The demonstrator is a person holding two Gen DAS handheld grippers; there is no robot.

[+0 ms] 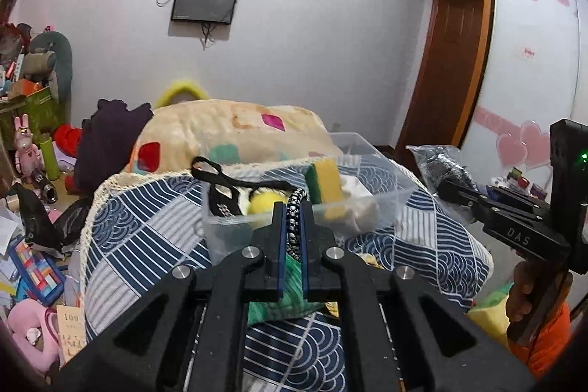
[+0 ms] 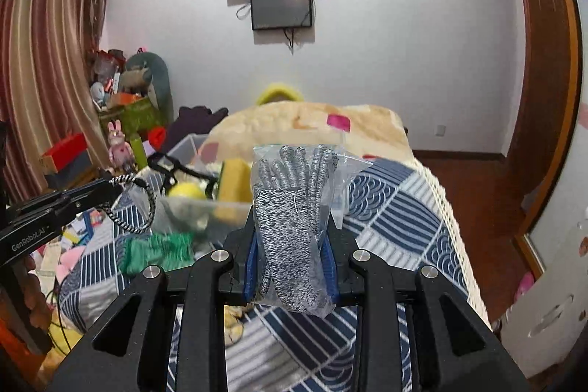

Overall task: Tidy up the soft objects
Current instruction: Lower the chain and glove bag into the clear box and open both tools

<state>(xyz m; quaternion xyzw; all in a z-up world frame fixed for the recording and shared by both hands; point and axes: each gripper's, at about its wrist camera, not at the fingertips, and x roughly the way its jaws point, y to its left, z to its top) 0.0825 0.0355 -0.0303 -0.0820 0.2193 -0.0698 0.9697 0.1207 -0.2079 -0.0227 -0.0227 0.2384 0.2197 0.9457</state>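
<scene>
Right gripper (image 2: pixel 292 237) jaws clamp bagged gloves (image 2: pixel 286 208) mid-bag, light and slippery; left gripper (image 1: pixel 293 226) jaws pinch limp cord (image 1: pixel 293 219).

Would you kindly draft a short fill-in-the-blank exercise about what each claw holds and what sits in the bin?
1. The right claw is shut on bagged ____.
2. The left claw pinches a black-and-white braided ____.
3. The yellow-and-green ____ stands in the clear plastic bin.

Missing words: gloves; cord; sponge
</scene>
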